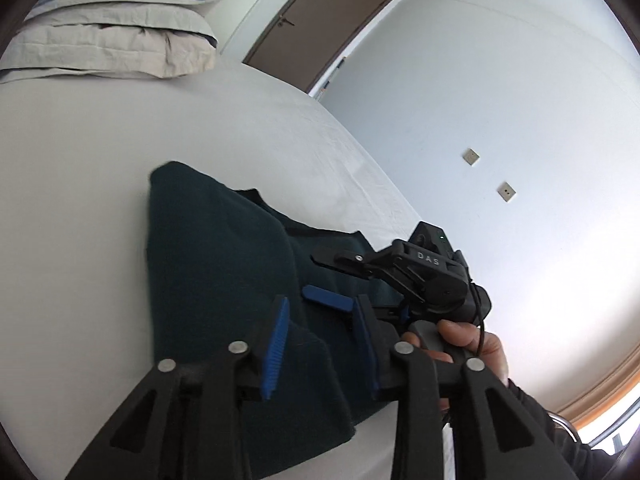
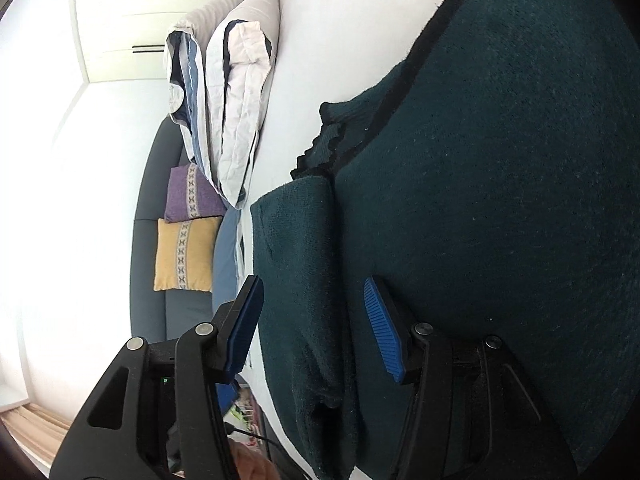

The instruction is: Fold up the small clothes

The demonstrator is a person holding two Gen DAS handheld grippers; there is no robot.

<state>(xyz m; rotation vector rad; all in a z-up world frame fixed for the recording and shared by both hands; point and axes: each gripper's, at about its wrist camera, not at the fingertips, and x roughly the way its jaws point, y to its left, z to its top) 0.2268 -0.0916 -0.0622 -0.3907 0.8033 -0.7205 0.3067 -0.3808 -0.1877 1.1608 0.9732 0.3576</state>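
Note:
A dark teal knitted sweater (image 1: 216,264) lies partly folded on the white bed sheet (image 1: 80,160). My left gripper (image 1: 320,344) is open, its blue pads just above the sweater's near edge. The right gripper (image 1: 352,280) shows beyond it, held in a hand, low over the sweater. In the right wrist view the right gripper (image 2: 316,328) is open, its jaws on either side of a folded-over sleeve (image 2: 304,280) of the sweater (image 2: 500,200). The black-trimmed neckline (image 2: 332,136) is visible further on.
Stacked pillows and folded bedding (image 1: 120,20) lie at the head of the bed, also in the right wrist view (image 2: 224,92). A dark sofa with purple (image 2: 192,196) and yellow (image 2: 184,256) cushions stands beside the bed. A brown door (image 1: 320,20) and white wall lie beyond.

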